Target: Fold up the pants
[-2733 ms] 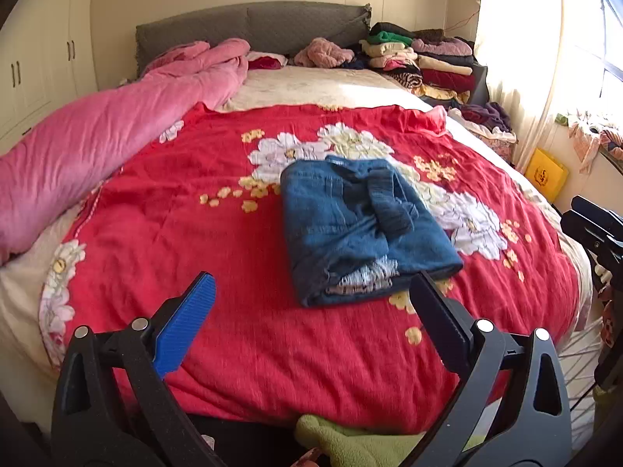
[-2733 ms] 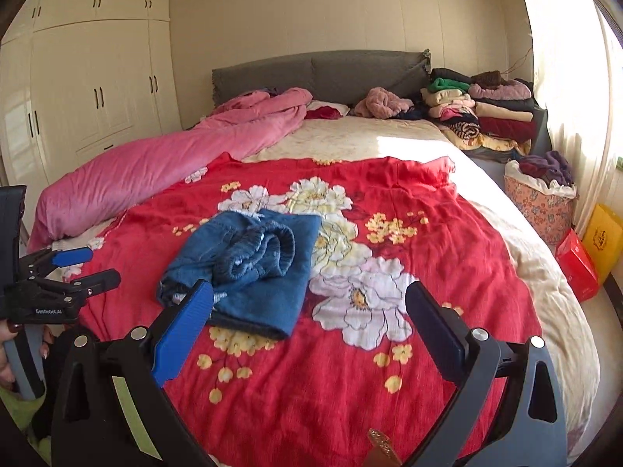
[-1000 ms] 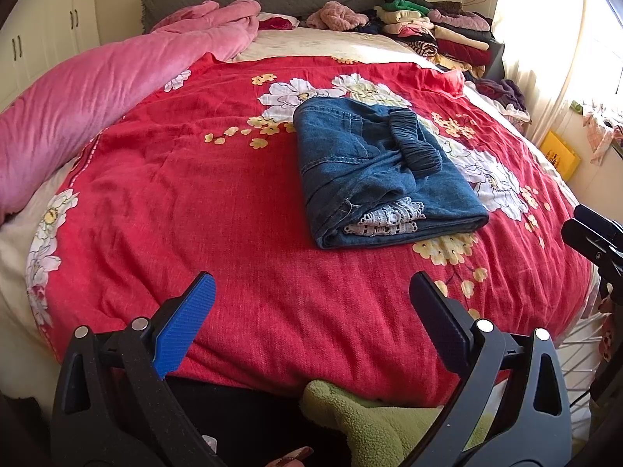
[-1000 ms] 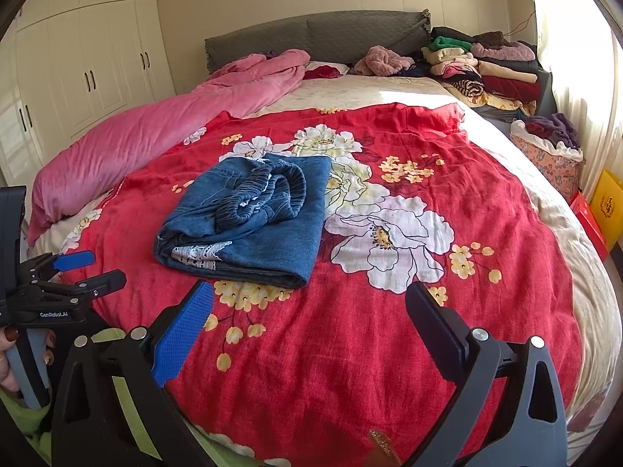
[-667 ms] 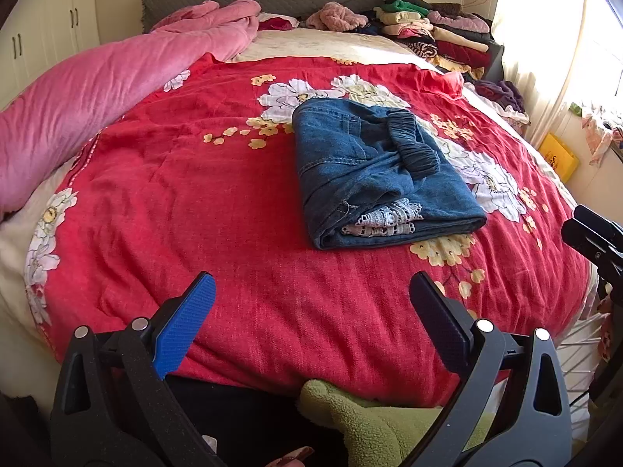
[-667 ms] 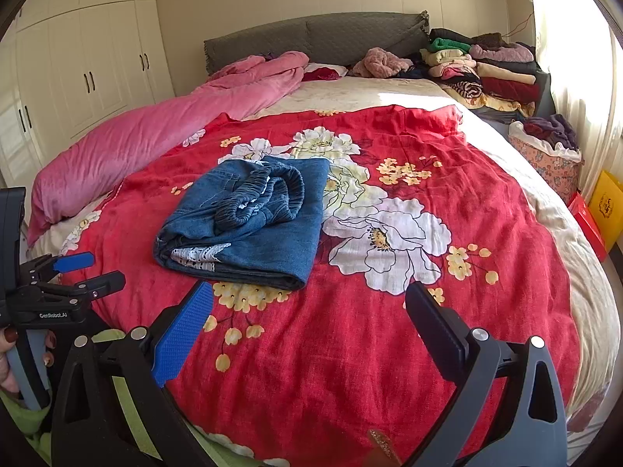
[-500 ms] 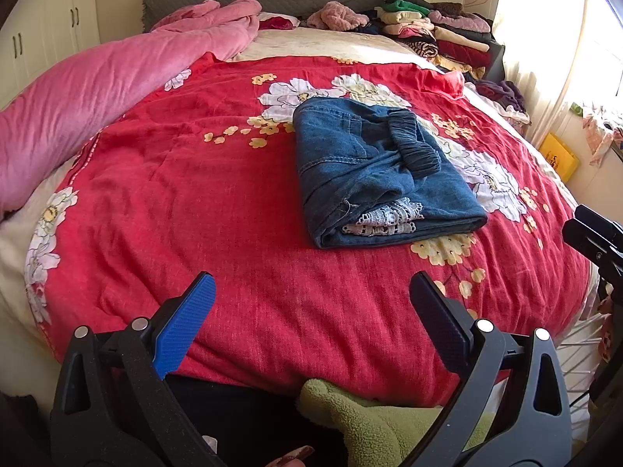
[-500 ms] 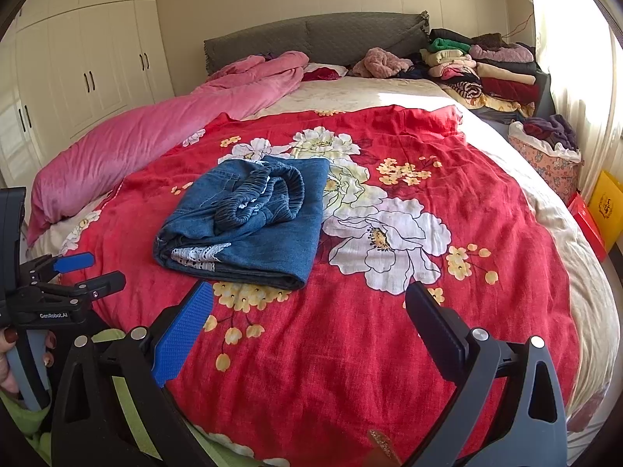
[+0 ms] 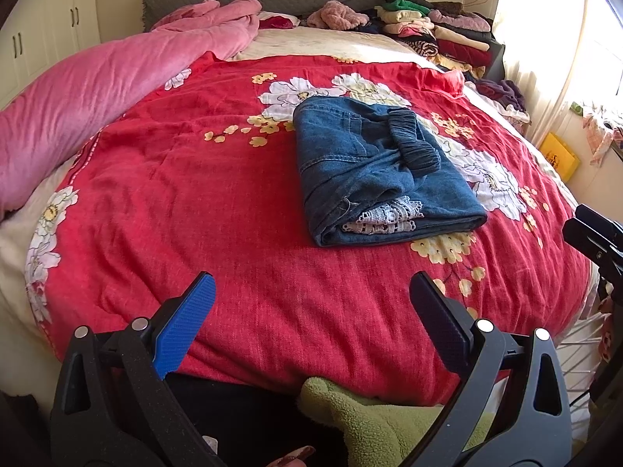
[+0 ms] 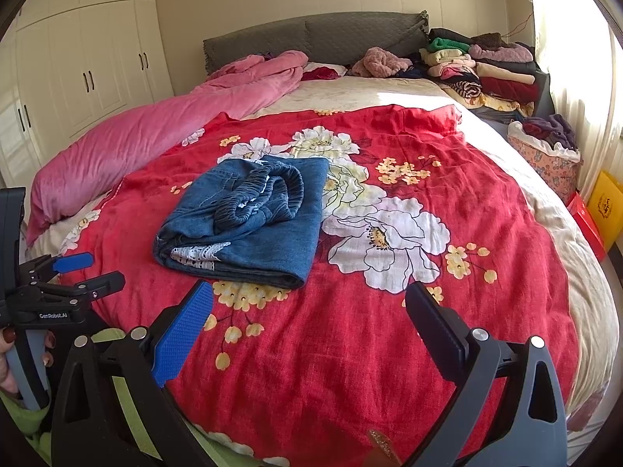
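Blue denim pants (image 9: pixel 373 171) lie folded into a thick rectangle on the red floral bedspread (image 9: pixel 175 194), with a gathered waistband on top and white lace trim at the near edge. They also show in the right wrist view (image 10: pixel 253 218). My left gripper (image 9: pixel 311 292) is open and empty, held back near the bed's front edge. My right gripper (image 10: pixel 307 303) is open and empty, also short of the pants. The left gripper also appears at the left of the right wrist view (image 10: pixel 81 272).
A pink quilt (image 9: pixel 97 78) lies along the left side of the bed. Stacked folded clothes (image 10: pixel 483 70) sit at the back right by the grey headboard (image 10: pixel 319 39). A laundry basket (image 10: pixel 545 151) and yellow box (image 10: pixel 605 206) stand right of the bed. White wardrobes (image 10: pixel 78 70) line the left wall.
Since 2.7 s ago both grippers have come closer over the bed, so the pants appear larger. In the last second nothing has visibly moved.
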